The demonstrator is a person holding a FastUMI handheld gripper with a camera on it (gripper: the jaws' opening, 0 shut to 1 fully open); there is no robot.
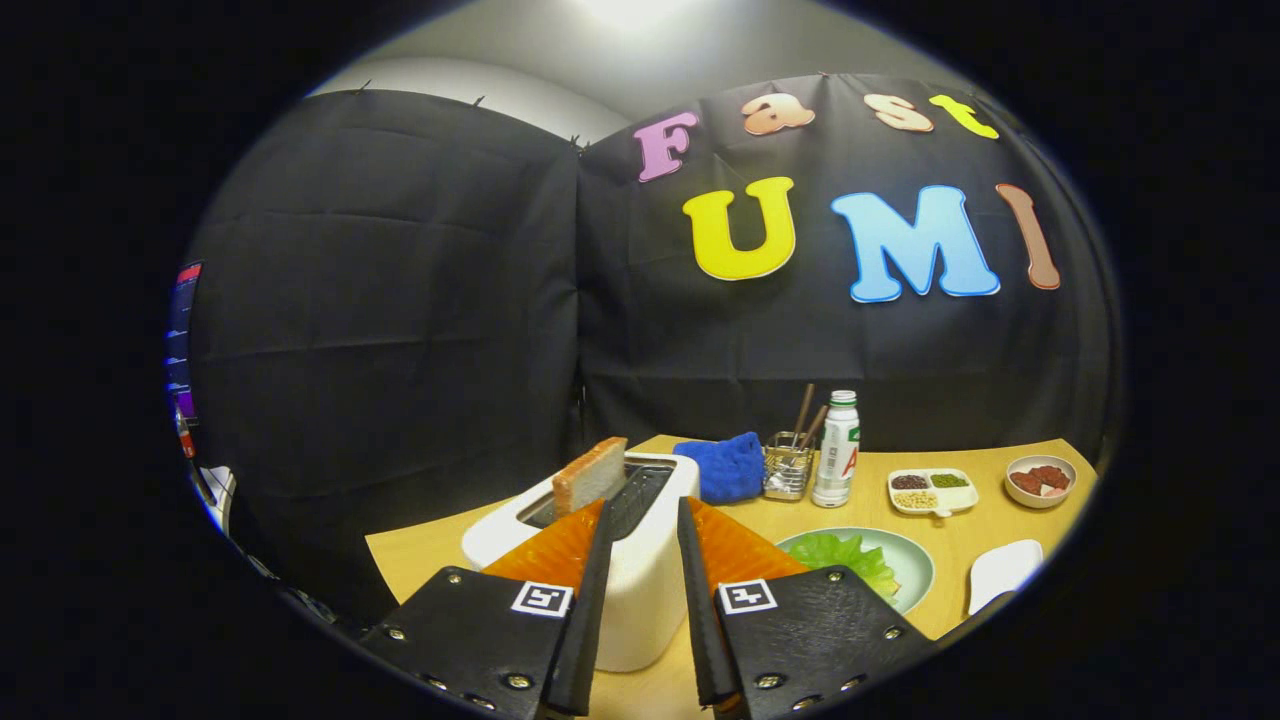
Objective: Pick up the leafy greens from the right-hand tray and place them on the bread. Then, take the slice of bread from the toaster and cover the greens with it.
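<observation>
Tool (pixel 640 515) fingers apart, holding nothing — toaster (pixel 640 590) between them, bread slice (pixel 590 474) upright just ahead-left, leafy greens (pixel 845 555) on plate (pixel 915 575) to right.

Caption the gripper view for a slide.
Open hand-held gripper poised over the white toaster, bread slice standing in its slot, leafy greens on the green plate beside.

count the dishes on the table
4: green plate with greens right of the open gripper, white dish beside it, divided tray and small bowl beyond. More may be hidden.
</observation>
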